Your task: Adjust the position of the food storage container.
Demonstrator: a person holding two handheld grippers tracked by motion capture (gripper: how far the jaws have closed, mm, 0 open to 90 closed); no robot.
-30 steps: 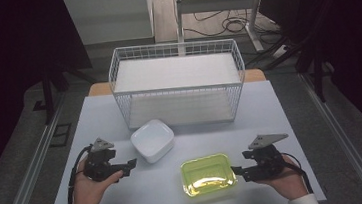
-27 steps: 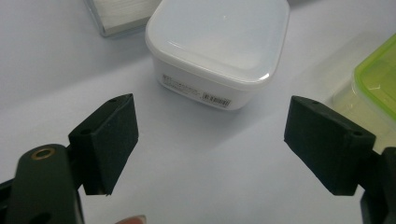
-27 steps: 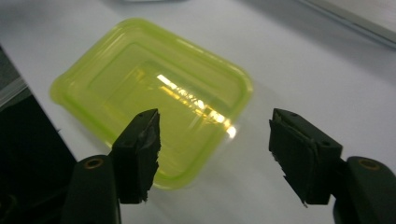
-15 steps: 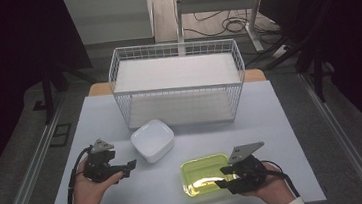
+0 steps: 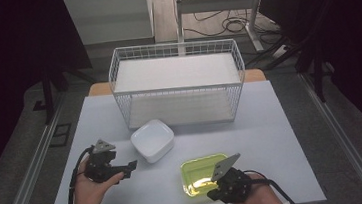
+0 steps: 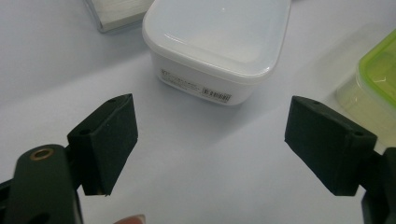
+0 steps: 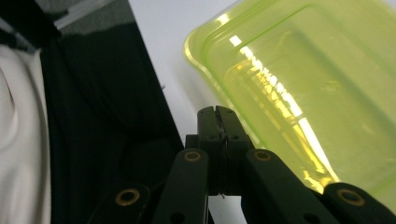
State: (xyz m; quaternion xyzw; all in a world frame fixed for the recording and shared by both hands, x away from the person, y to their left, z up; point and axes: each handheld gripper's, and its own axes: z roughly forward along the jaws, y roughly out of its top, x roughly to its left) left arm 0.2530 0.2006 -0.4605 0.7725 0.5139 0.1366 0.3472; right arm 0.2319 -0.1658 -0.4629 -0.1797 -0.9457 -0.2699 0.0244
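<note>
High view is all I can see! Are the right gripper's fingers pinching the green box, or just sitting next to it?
Observer: Just next to it. In the right gripper view the right gripper has just been closing, and its fingers are pressed flat together with nothing between them. The green box sits beside them.
Operator: And the other gripper, is it grabbing the white box?
Observer: No. In the left gripper view the left gripper has its fingers wide open, and the white box sits ahead of them, untouched.
Operator: Is there anything on that box?
Observer: Yes, a small printed label on the side facing the left gripper, too small to read.
</note>
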